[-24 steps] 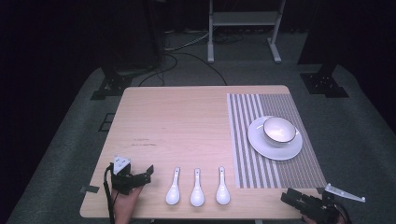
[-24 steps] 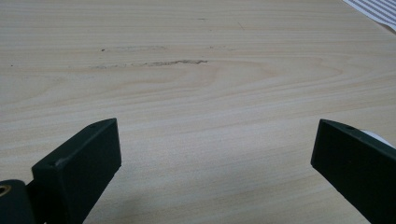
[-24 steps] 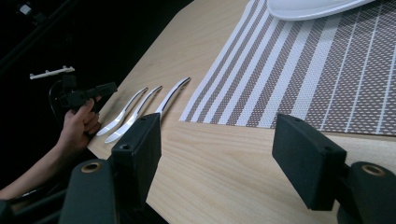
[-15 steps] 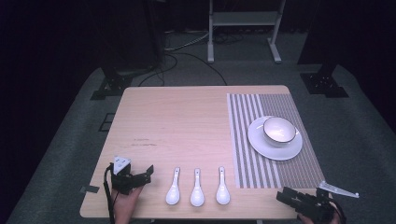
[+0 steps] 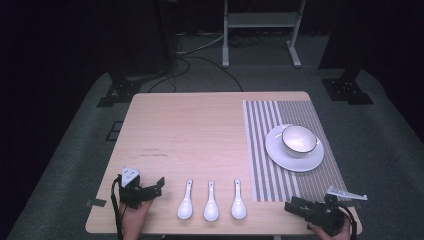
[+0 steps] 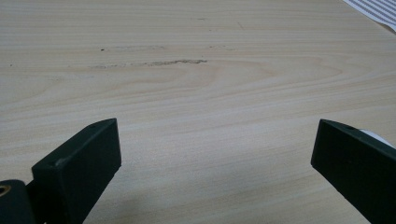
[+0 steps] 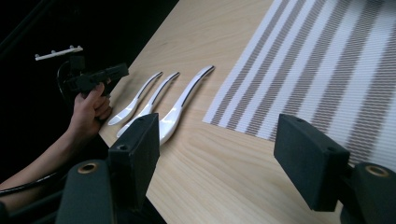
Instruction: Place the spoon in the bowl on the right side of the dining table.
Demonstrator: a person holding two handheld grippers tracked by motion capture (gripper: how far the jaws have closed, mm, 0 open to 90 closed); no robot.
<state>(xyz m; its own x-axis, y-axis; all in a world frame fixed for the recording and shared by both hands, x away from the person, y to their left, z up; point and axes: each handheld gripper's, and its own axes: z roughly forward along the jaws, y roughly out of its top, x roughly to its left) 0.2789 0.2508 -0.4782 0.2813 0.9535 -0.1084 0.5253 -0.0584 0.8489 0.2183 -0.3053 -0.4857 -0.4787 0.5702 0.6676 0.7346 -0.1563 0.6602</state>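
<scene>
The left hand-held gripper hangs over bare wooden table — jaws wide apart — with nothing between them.

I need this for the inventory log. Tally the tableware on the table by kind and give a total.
Spoons: 3, white, in a row at the near edge: left, middle, right
Bowls: 1, standing on the plate
Plates: 1
Placemats: 1, striped
Total: 6

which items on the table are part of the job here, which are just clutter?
In play: three white spoons at the front edge, between the open left claw and the open right claw.

Likely in play later: bowl on plate, striped mat.

Lying about: floor cables, metal stand.
</scene>
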